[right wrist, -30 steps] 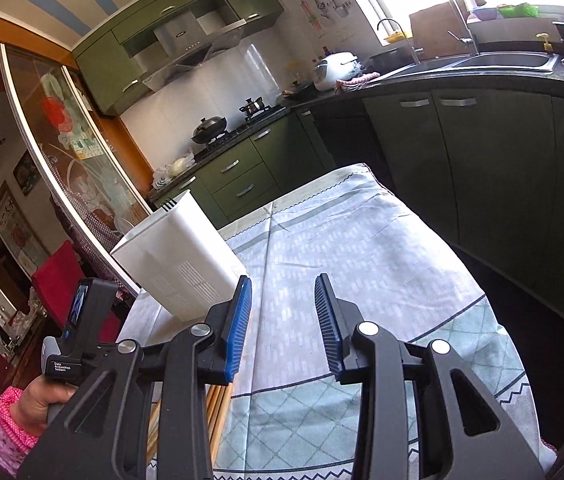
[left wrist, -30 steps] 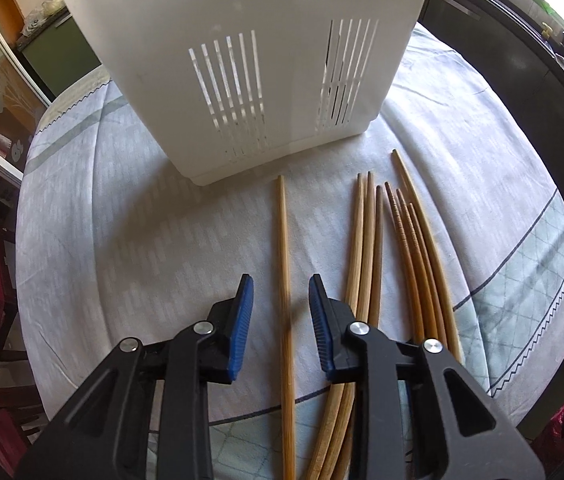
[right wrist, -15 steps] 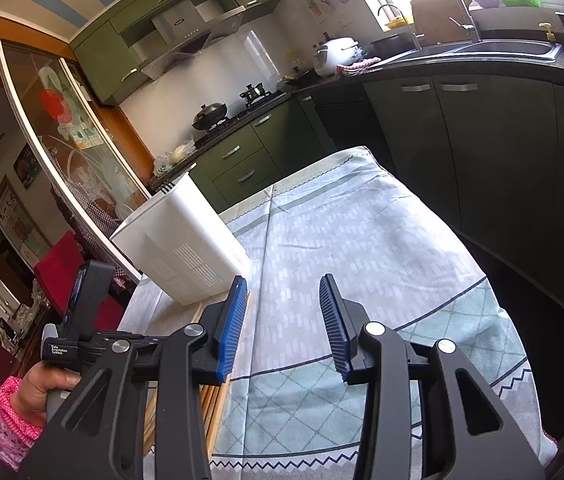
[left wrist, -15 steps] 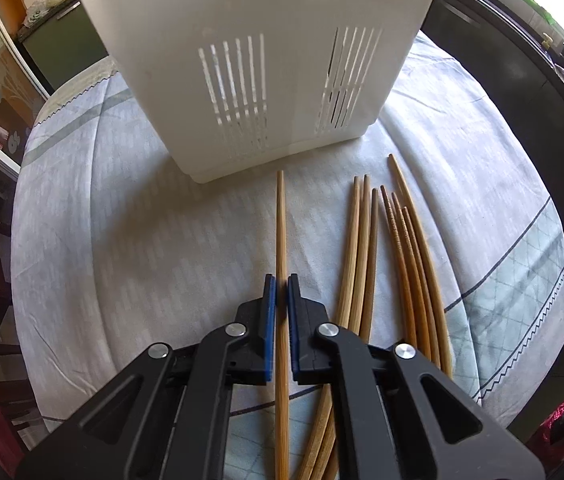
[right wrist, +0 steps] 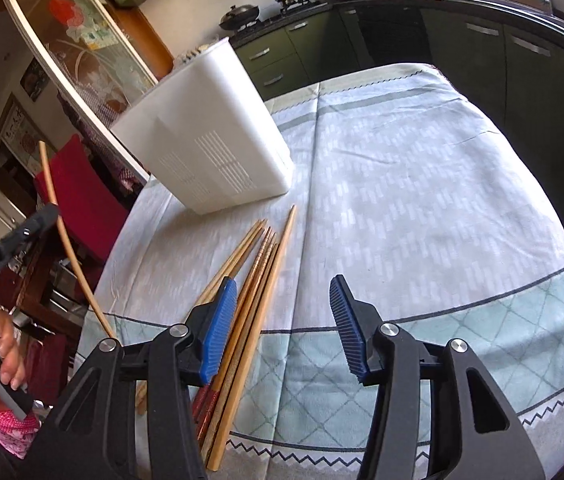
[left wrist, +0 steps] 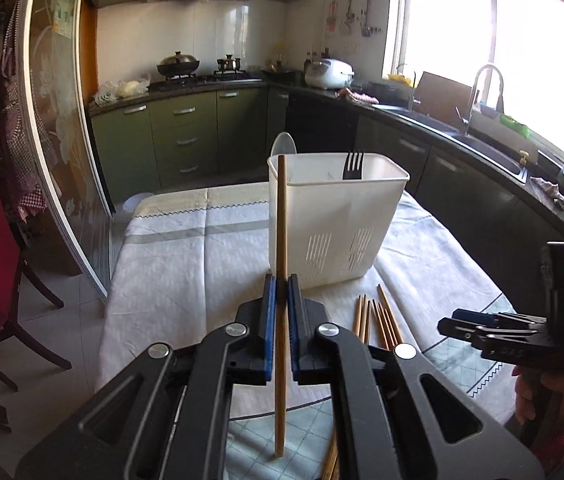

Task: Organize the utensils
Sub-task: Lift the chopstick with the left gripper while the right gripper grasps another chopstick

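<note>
Left wrist view: left tool (left wrist: 281, 304) grips one chopstick (left wrist: 281, 216) upright; right tool (right wrist: 282, 320) gapes wide above the surface (right wrist: 422, 200).

The utensil holder (left wrist: 336, 224) stands on the tablecloth (right wrist: 422, 184), with a fork (left wrist: 353, 165) and a spoon (left wrist: 284, 145) upright in it. The loose chopsticks (right wrist: 256, 276) lie on the cloth just before the holder. The single chopstick (left wrist: 281, 280) stands near upright between the left gripper's (left wrist: 281, 300) fingers, before the holder's left corner, off the cloth. The right gripper (right wrist: 282, 324) hangs over the loose chopsticks' near ends
</note>
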Demonstrator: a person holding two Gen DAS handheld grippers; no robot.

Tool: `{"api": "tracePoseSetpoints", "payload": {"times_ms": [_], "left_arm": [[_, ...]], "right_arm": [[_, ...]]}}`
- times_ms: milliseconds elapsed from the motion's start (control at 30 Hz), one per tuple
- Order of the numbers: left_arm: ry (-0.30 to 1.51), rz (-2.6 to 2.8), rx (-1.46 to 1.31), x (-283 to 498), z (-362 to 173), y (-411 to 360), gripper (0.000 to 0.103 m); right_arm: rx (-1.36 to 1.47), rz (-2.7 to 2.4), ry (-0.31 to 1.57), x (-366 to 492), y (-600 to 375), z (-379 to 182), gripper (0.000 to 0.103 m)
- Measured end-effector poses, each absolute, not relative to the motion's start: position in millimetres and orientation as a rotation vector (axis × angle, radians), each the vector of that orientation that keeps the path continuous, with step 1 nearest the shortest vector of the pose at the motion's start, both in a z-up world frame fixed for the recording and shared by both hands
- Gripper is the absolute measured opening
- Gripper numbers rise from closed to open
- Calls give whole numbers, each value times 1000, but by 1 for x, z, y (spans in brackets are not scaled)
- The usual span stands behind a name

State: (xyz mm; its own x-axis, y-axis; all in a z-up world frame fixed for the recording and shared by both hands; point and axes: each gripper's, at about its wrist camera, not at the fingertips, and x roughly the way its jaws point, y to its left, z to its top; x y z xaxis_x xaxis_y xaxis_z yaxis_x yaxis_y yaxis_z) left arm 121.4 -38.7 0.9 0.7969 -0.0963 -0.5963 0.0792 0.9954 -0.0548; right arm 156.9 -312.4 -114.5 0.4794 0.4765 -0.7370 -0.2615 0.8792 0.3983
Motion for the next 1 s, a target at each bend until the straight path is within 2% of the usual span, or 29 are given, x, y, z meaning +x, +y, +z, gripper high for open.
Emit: {"api": "tracePoseSetpoints", "payload": {"times_ms": [67, 200, 400, 767, 867, 1000], "left_arm": [[605, -87, -40, 109, 6, -33, 6], [573, -88, -47, 95, 9, -27, 6], [565, -112, -56, 85, 9, -19, 6], [558, -115, -52, 81, 6, -15, 6], [557, -115, -53, 80, 6, -15, 6], [557, -114, -41, 81, 6, -15, 6]], "right_arm": [[214, 455, 1021, 168, -299, -121, 49], [164, 458, 1092, 180, -278, -132, 32], [101, 394, 1133, 189, -260, -140, 20], [48, 369, 1173, 197, -241, -144, 18], [21, 339, 1176, 199, -243, -143, 12], [-4, 334, 1182, 199, -242, -145, 12]]}}
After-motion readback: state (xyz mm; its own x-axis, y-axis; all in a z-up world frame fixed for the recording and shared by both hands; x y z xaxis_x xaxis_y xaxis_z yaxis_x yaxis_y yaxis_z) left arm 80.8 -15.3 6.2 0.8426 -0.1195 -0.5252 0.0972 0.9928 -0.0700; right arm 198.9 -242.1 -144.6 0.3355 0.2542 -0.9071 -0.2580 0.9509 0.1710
